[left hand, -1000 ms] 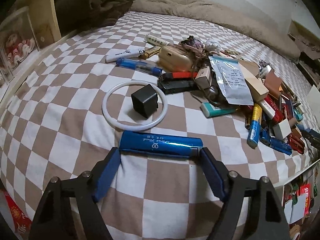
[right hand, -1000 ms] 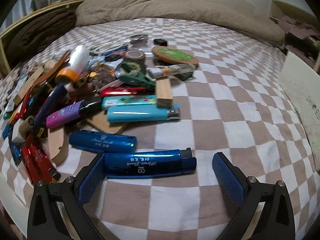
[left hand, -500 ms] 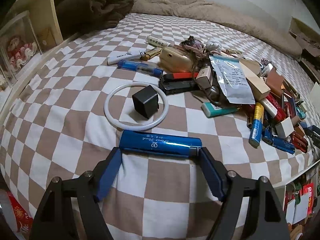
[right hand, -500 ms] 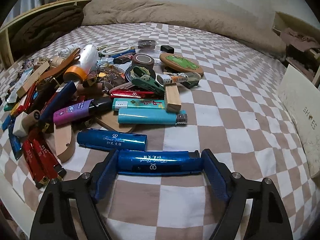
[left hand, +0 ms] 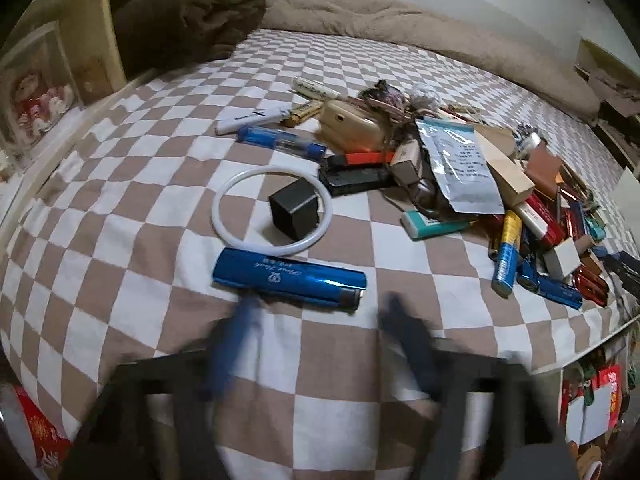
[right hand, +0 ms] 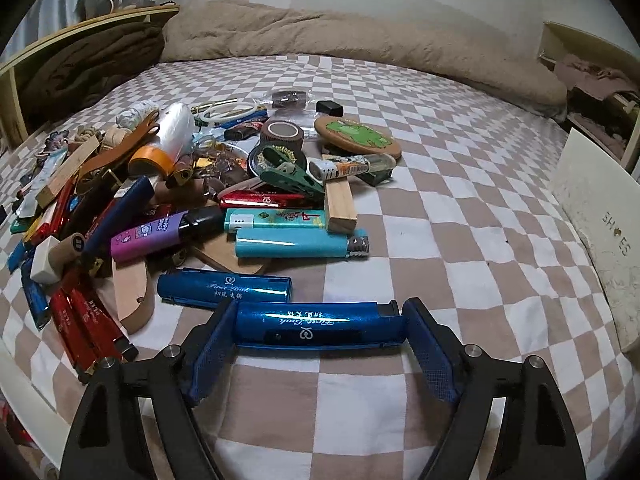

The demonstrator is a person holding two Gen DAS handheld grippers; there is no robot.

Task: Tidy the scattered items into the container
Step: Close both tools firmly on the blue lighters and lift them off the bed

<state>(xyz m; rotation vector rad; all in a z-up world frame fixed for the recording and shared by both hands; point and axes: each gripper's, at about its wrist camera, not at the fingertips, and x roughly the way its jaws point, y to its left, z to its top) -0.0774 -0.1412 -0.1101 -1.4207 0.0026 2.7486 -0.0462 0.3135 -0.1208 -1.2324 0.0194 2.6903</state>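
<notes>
In the right wrist view my right gripper (right hand: pixel 318 334) is shut end to end on a blue lighter (right hand: pixel 312 326) and holds it just over the checkered bed. A second blue lighter (right hand: pixel 224 288) lies right behind it, beside the pile of scattered items (right hand: pixel 140 184). In the left wrist view another blue lighter (left hand: pixel 288 276) lies free on the bed. My left gripper (left hand: pixel 320 316) is blurred, its jaws apart, just short of that lighter and not touching it. A white box marked SHOES (right hand: pixel 600 216) stands at the right.
A white ring (left hand: pixel 272 208) with a black cube (left hand: pixel 294 210) inside lies behind the left lighter. A light blue lighter (right hand: pixel 300 246) and wooden block (right hand: pixel 340 204) lie ahead of the right gripper. The bed edge (left hand: pixel 580 356) runs at lower right. Brown blankets line the far side.
My left gripper has let go of its blue lighter and pulled back; the lighter now lies slanted on the bed. My right gripper closed on its lighter and lifted it slightly.
</notes>
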